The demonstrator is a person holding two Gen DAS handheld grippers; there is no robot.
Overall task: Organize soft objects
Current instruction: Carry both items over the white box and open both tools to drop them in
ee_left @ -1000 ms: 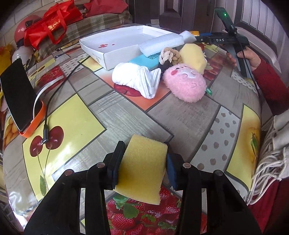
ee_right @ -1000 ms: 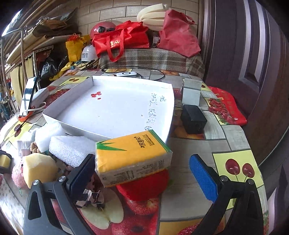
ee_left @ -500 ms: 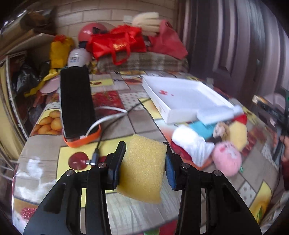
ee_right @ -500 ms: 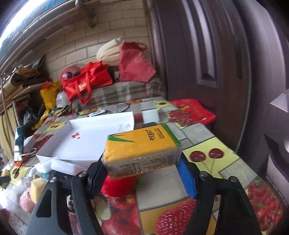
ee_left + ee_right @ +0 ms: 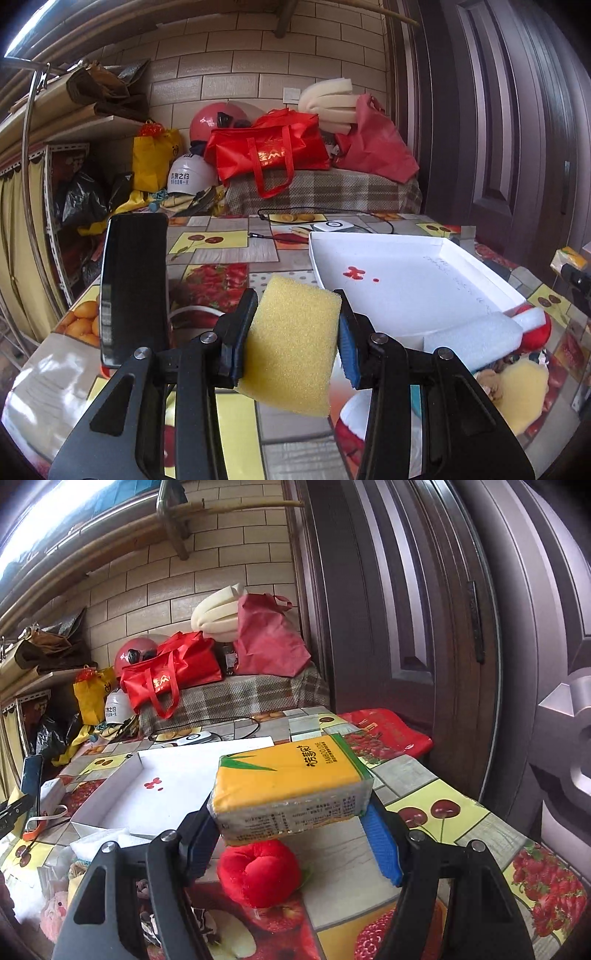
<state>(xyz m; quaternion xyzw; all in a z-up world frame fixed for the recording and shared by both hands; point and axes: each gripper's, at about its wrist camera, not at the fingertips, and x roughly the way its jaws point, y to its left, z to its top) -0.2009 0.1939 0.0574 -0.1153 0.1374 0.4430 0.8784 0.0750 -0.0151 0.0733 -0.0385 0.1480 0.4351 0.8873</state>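
Between the two fingers of the left tongs sits a yellow sponge, pinched on its two side faces and held clear of the table, its upper corner rising past the fingertips and its lower edge hanging below them. Just beyond it to the right lies a shallow white box with a small red mark on its floor. Against the near rim of that box rests a white foam roll, with a yellow plush close beneath it. Left of the sponge a black phone stands propped on the patterned cloth.

Clamped in the right tongs is a yellow tissue pack, gripped at its two short ends and carried above the table, its printed top tilted toward the camera. Directly below the pack lies a red plush on the cloth, apart from the pack. The white box shows to the left of and behind the pack in this view, and more soft things, among them a pink plush, are bunched at the lower left, partly hidden by the left finger. Behind the table stands a plaid-covered bench piled with red bags.
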